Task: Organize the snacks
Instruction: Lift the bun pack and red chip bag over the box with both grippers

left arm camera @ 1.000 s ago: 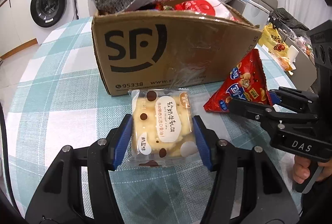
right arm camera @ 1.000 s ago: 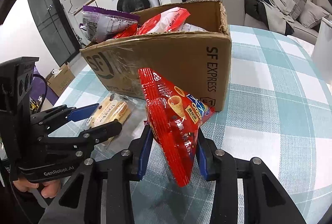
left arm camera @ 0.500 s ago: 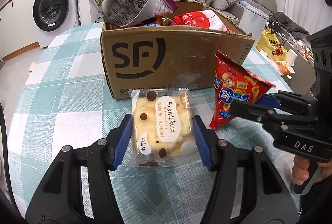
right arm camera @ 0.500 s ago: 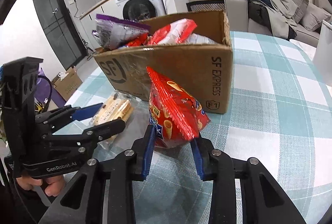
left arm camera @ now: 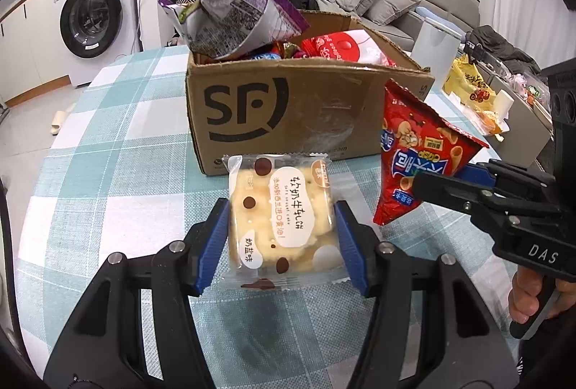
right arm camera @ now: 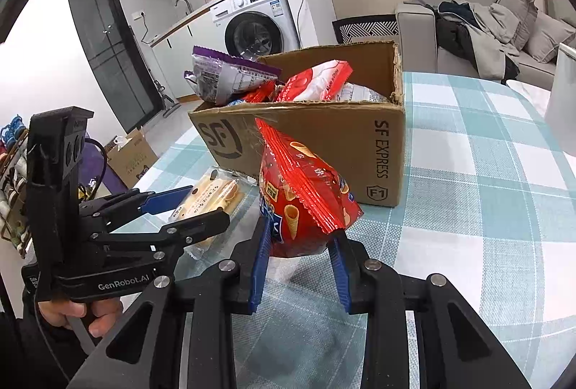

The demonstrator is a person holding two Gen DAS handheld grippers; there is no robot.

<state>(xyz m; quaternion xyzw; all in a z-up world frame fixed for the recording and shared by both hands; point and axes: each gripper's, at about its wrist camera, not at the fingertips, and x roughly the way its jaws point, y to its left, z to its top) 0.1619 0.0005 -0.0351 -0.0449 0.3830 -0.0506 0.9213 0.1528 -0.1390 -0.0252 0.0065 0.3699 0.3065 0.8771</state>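
My left gripper (left arm camera: 282, 216) is shut on a pale yellow cake packet (left arm camera: 284, 219), held over the checked tablecloth in front of the SF cardboard box (left arm camera: 288, 111). The packet also shows in the right wrist view (right arm camera: 208, 200). My right gripper (right arm camera: 300, 234) is shut on a red cone-snack bag (right arm camera: 302, 194) and holds it raised beside the box's front corner; the bag shows at the right of the left wrist view (left arm camera: 417, 155). The box (right arm camera: 324, 137) holds several snack bags, with a purple-and-silver bag (left arm camera: 237, 10) sticking out on top.
The round table has a teal-and-white checked cloth (right arm camera: 486, 191). A washing machine (left arm camera: 93, 18) and counter stand behind on the left, a grey sofa (right arm camera: 486, 28) with clothes behind. A yellow bag (left arm camera: 468, 86) lies on a side surface at the right.
My right gripper has lifted the red cone-snack bag off the table and turned it upright beside the box. My left gripper has risen slightly with the cake packet.
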